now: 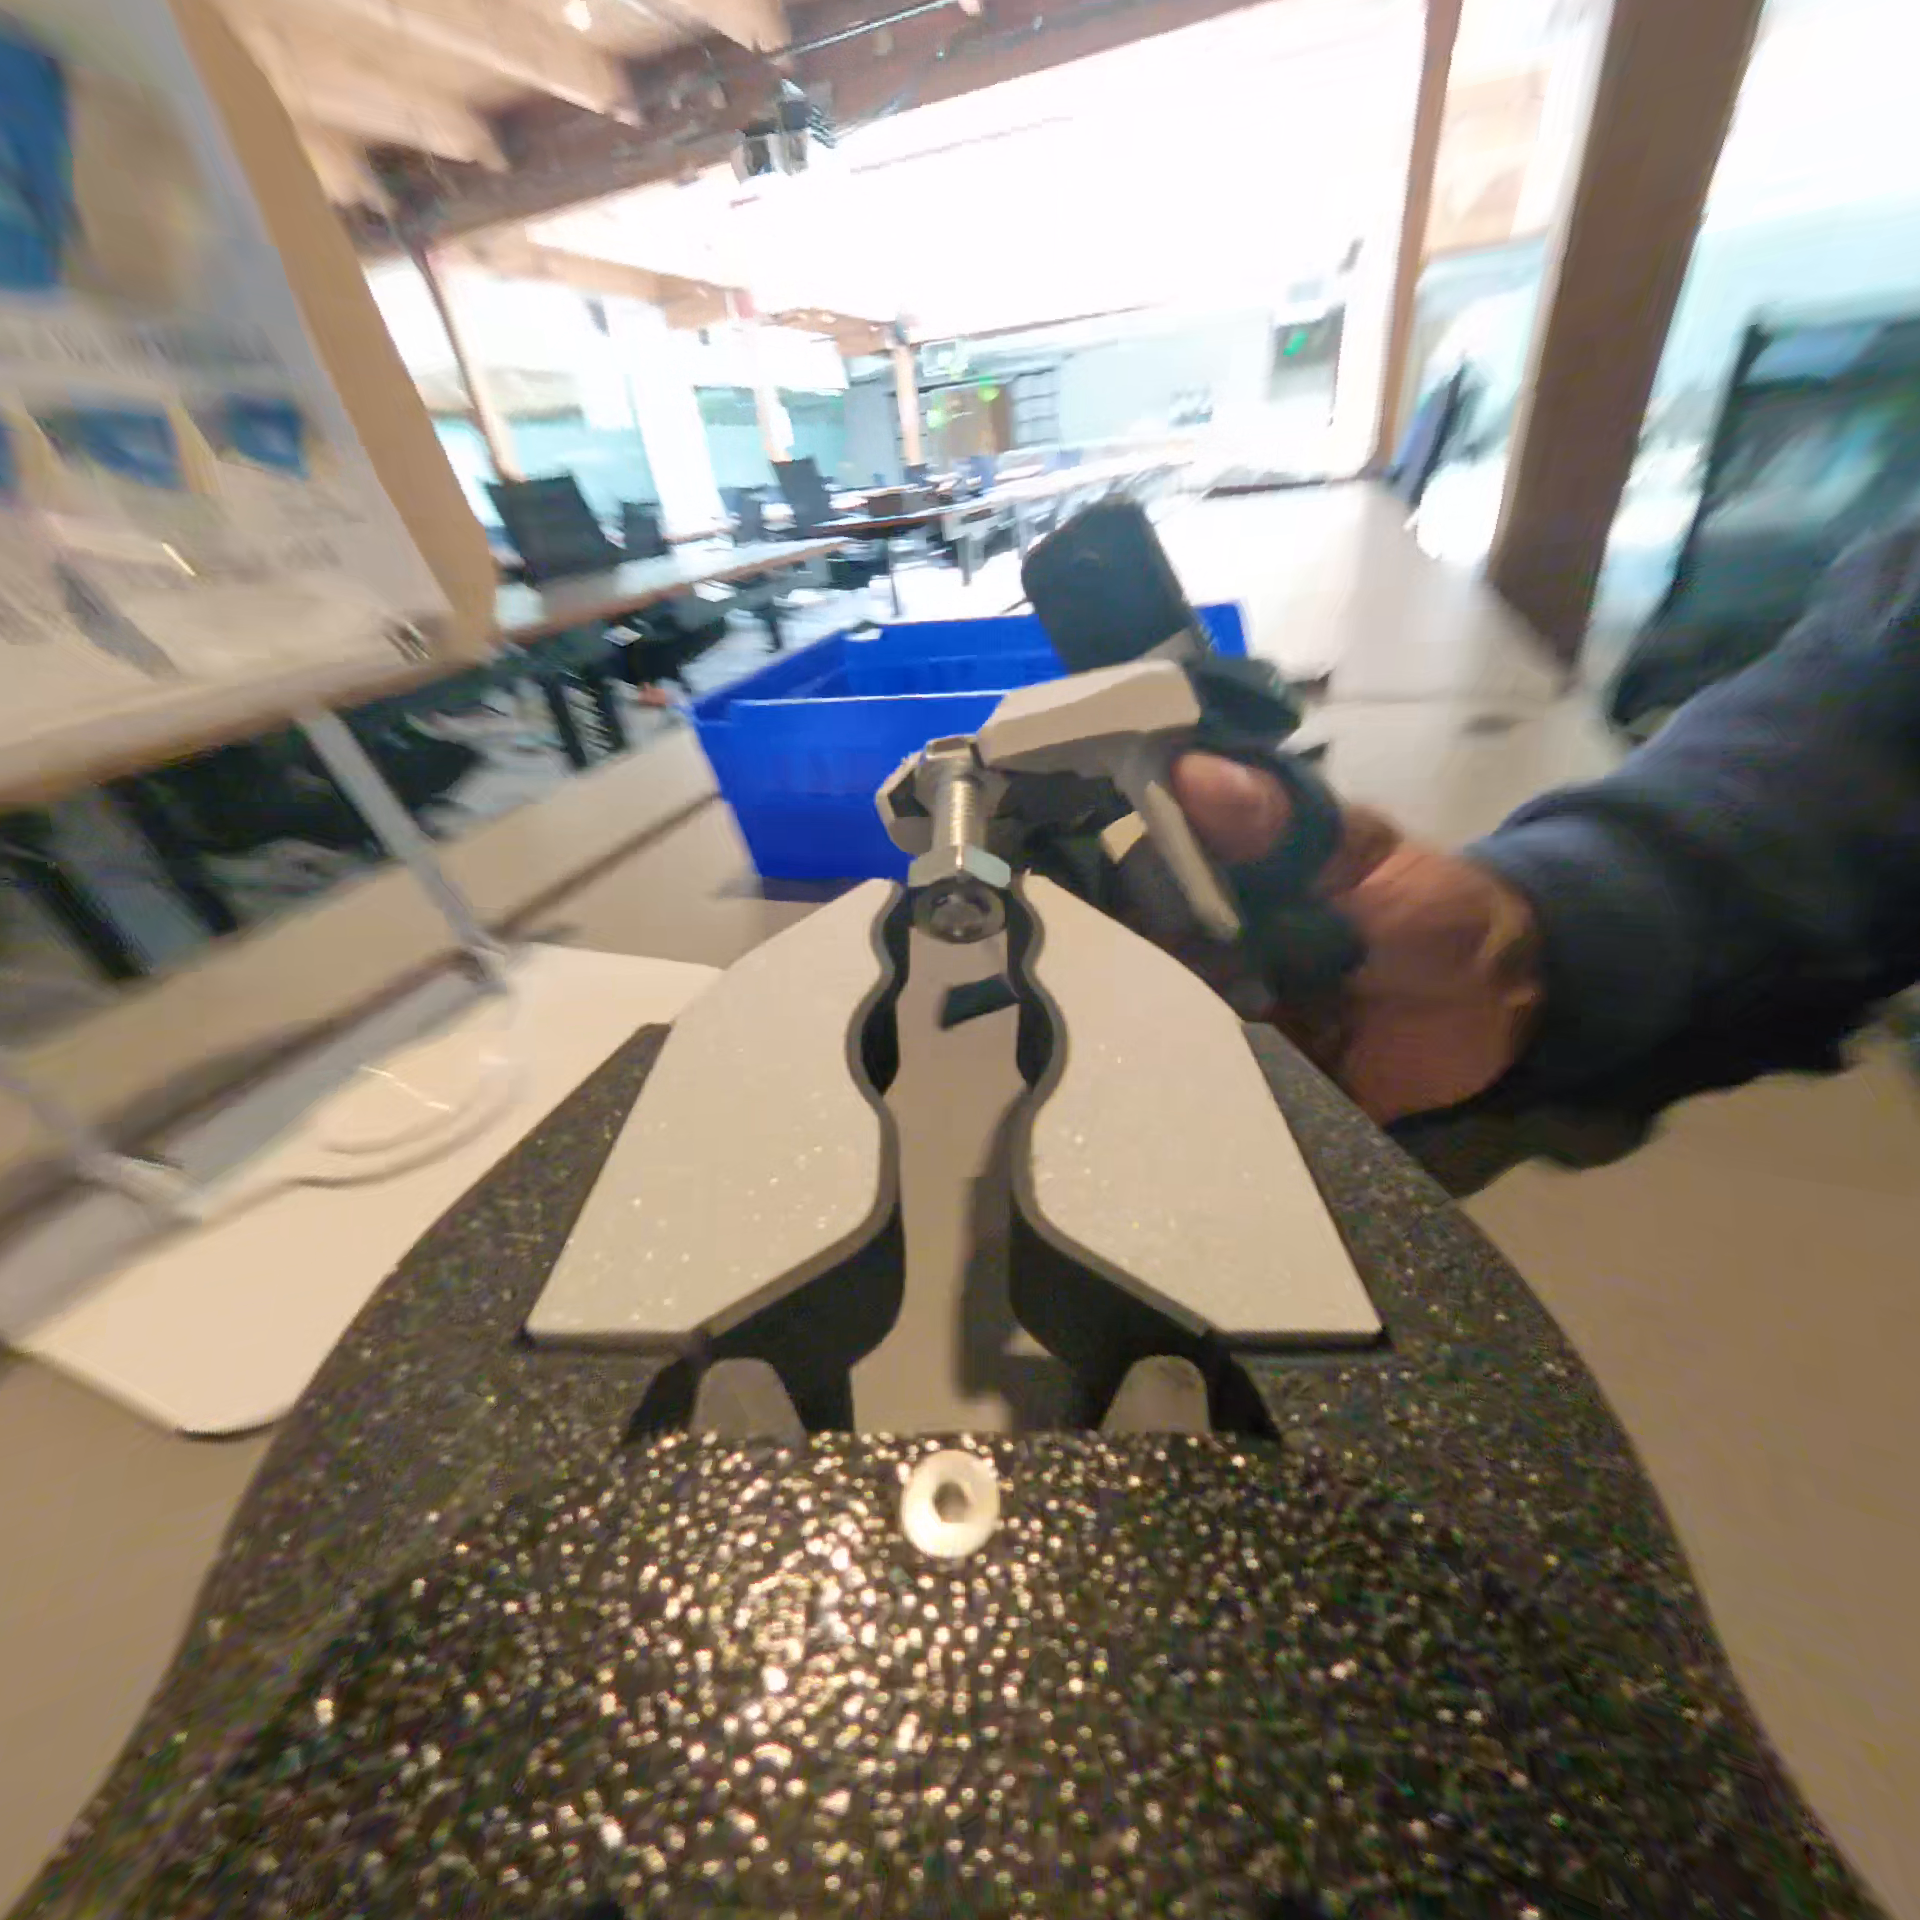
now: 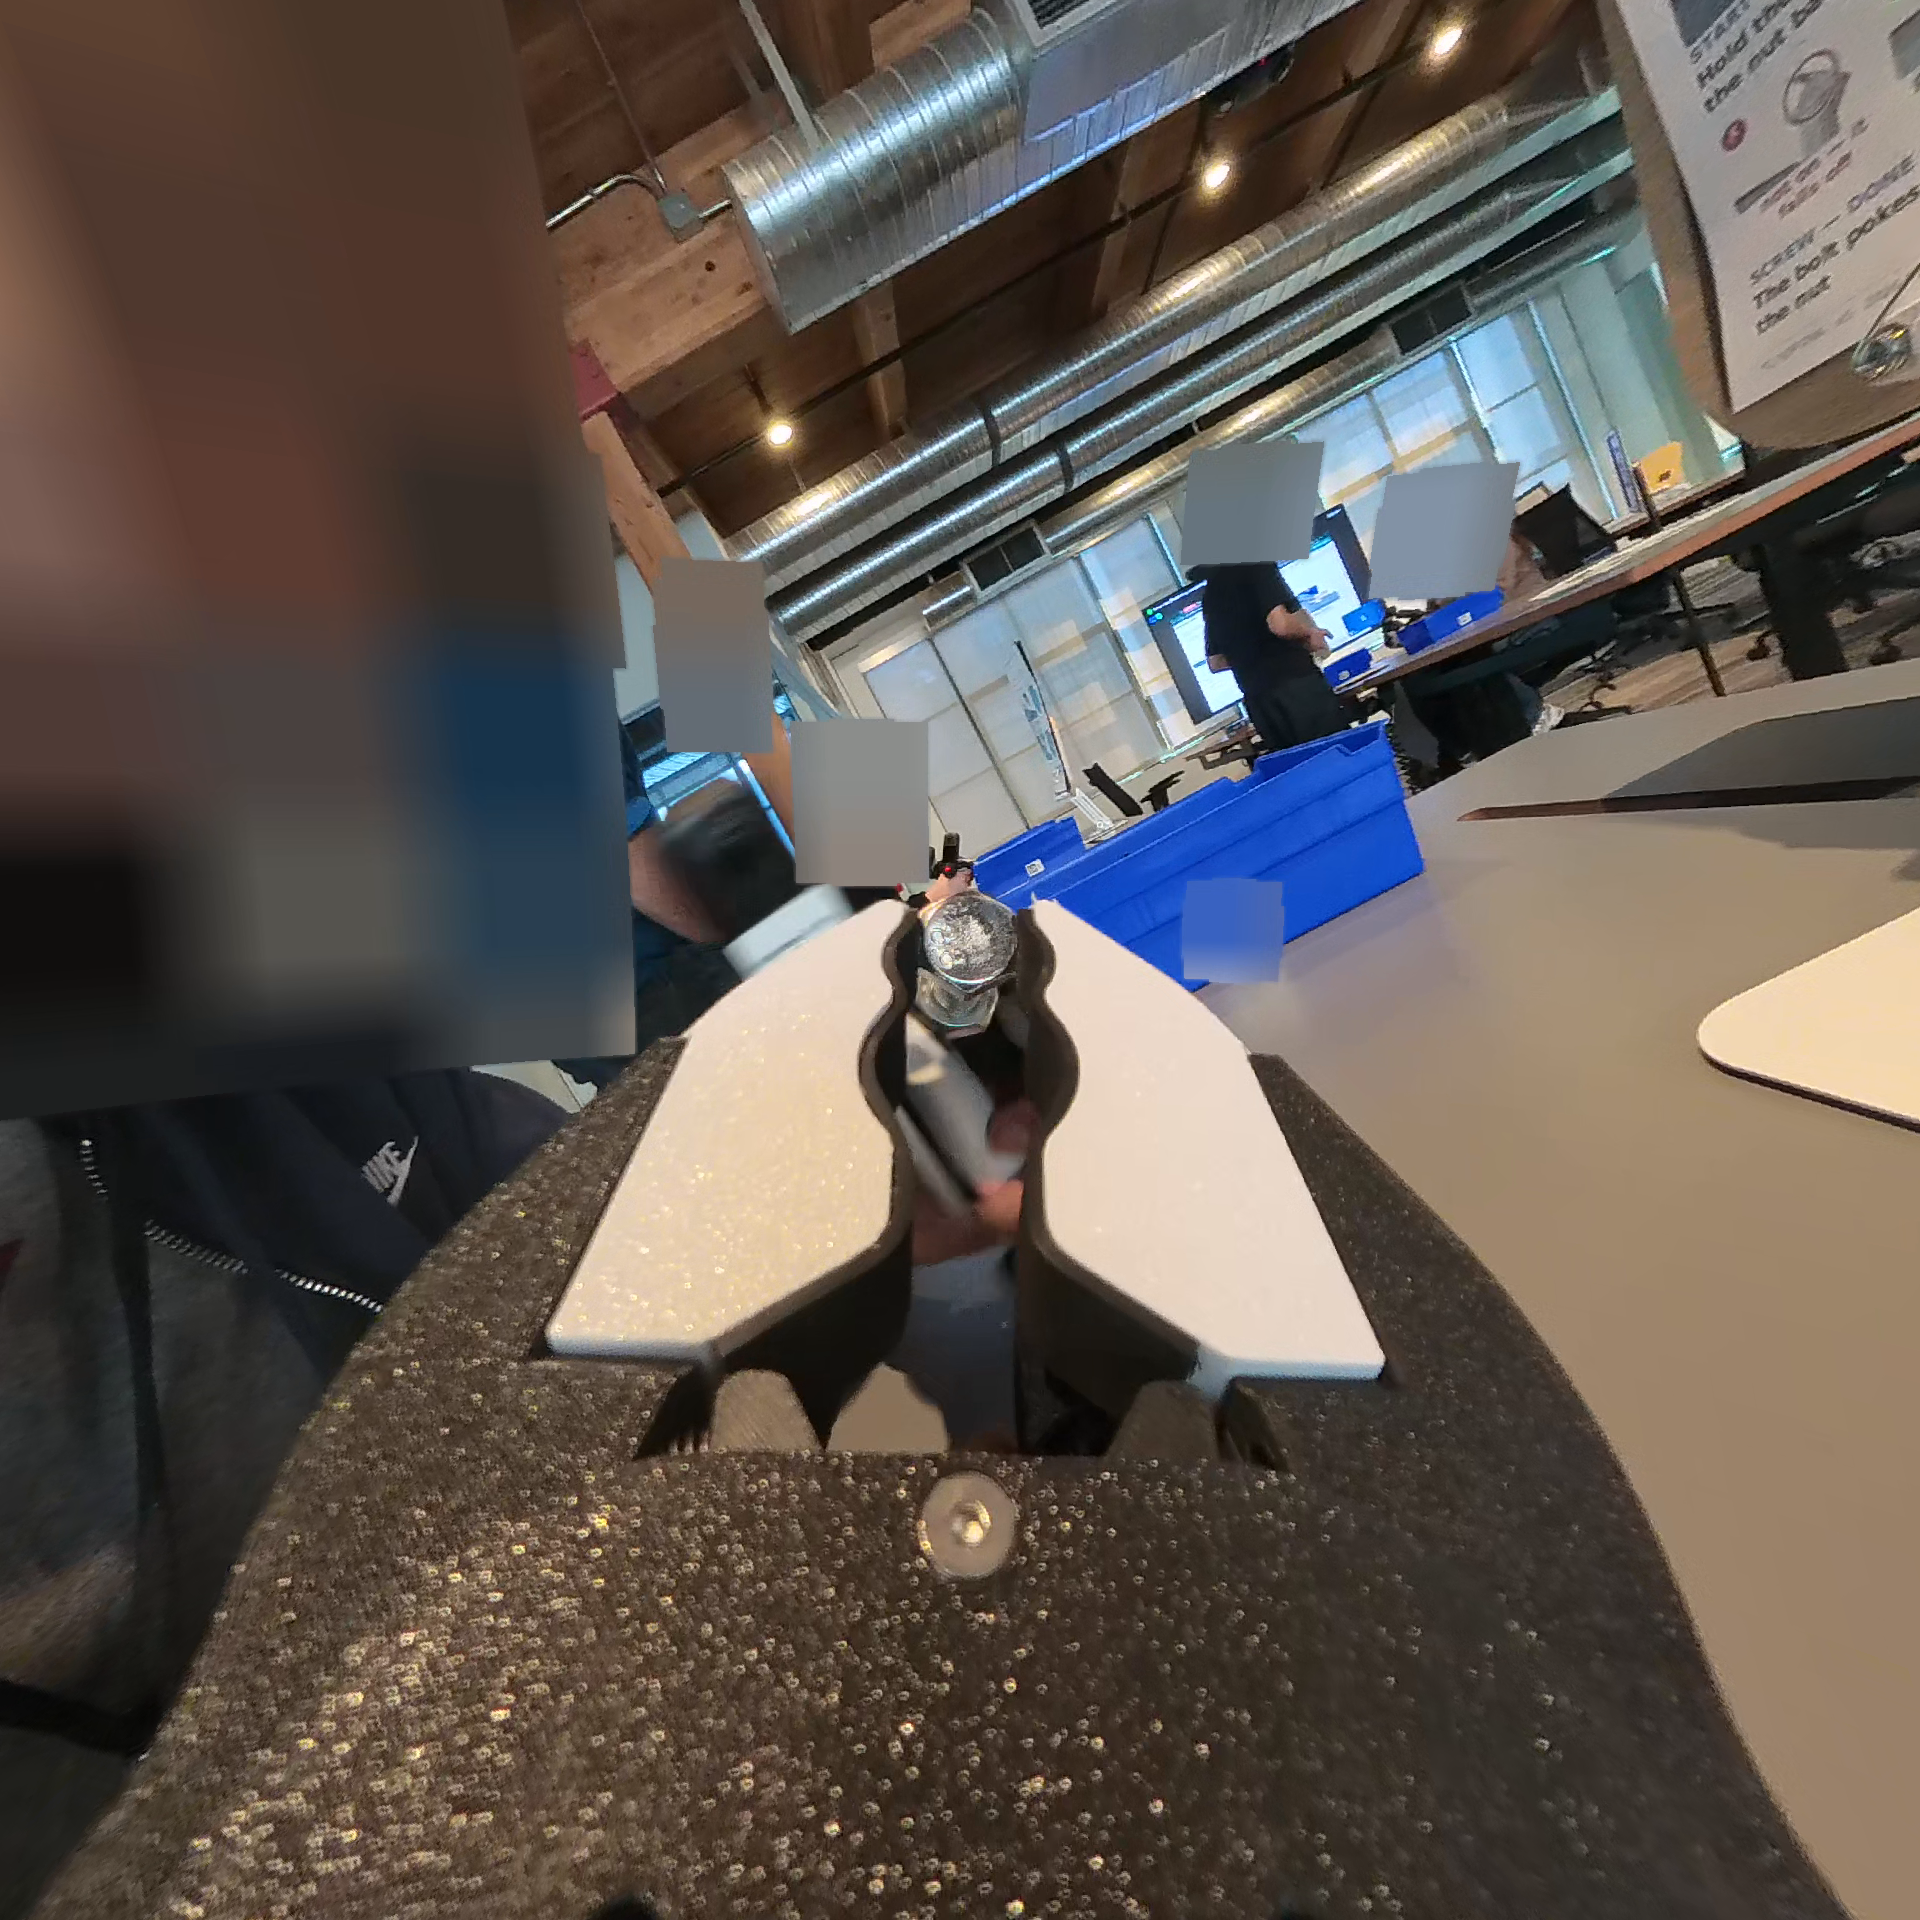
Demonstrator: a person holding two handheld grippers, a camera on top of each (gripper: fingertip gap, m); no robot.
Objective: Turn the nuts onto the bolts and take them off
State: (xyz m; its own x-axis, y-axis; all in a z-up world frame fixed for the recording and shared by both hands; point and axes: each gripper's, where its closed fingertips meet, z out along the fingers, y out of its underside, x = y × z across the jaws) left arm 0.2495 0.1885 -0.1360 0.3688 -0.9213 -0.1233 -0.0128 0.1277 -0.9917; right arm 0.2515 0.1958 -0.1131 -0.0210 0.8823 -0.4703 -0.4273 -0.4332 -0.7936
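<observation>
Both grippers meet in mid-air over the grey table (image 2: 1558,997): my left gripper (image 1: 956,920) is pinched shut on the nut (image 1: 961,860), and my right gripper (image 2: 966,951) is clamped on the head of the bolt (image 2: 968,940), whose threaded shank runs from one tool to the other. Each has pale, faintly glittering finger plates with wavy inner edges set in a black speckled body. I judge the steel hardware small, rigid, dense for its size and slick, so the hex flats are the place to grip it, never the threads, and square on, or it will twist out or cross-thread. Just beyond, in the left wrist view, my right hand (image 1: 1382,935) grips its tool's handle. Farther off stands a blue plastic bin (image 1: 831,748), hard-walled, and an office blurs behind.
</observation>
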